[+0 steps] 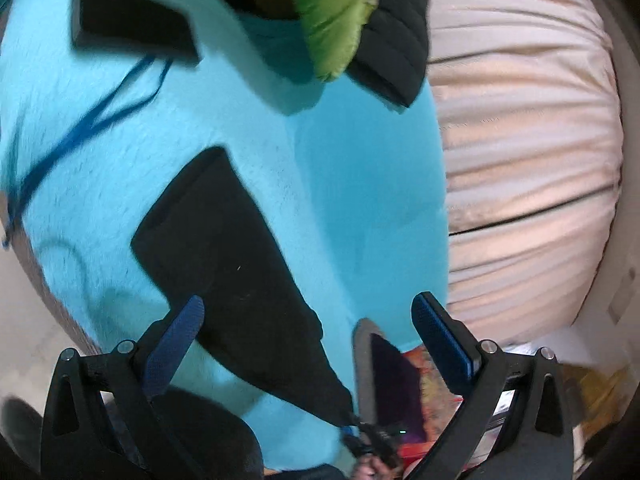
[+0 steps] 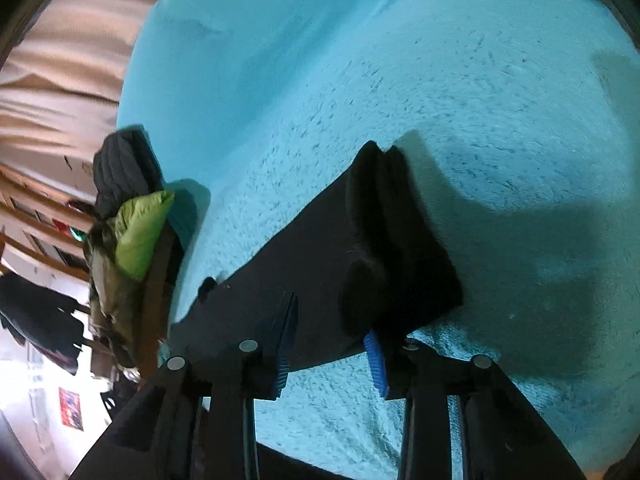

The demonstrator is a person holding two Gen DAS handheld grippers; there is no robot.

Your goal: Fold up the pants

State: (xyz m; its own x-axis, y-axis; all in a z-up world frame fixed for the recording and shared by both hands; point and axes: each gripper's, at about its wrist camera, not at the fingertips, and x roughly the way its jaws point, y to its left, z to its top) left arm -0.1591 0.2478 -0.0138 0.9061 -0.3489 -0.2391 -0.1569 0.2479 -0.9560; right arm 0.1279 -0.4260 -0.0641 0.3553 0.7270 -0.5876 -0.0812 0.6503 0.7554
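Black pants [image 2: 352, 264] lie partly folded on a fuzzy turquoise blanket [image 2: 440, 92], the right gripper [image 2: 332, 344] clamping one corner while its own fingers hang apart around the cloth, and the left gripper [image 1: 308, 320] hovers above with jaws spread wide (a green-and-black jacket [image 1: 340, 24] sits beyond).

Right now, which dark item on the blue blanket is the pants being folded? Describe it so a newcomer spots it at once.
Start from the turquoise blanket covering the bed. The pants are the long black cloth lying flat across its middle, reaching toward the open left gripper. Unlike the quilted black jacket with green lining at the blanket's edge, they are smooth, plain and spread flat.
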